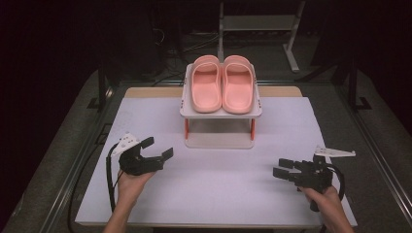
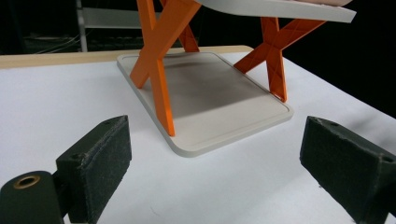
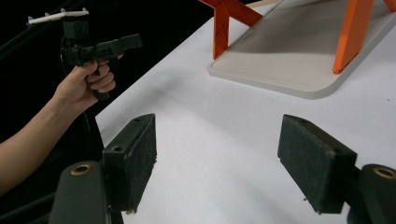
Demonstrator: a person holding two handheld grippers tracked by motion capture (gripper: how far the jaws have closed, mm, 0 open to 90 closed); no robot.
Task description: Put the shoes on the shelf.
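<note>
Approach step: your left tool [image 1: 156,149] and right tool [image 1: 283,167] both spread, empty, low over table [image 1: 218,184]. Pink slippers [image 1: 222,83] sit on rack [image 1: 221,112] top, well ahead. Next: reach forward, raise to slipper edges.

This looks like a lab or recording studio: a white-covered surface [image 1: 214,189] stands in a blacked-out room with cables [image 1: 165,46] on the floor and a metal equipment frame [image 1: 257,24] behind it.

In the left gripper view the rack's [image 2: 205,98] top shelf is cut off at 12 o'clock, hiding the 2 slippers [image 1: 222,83] from below.
</note>
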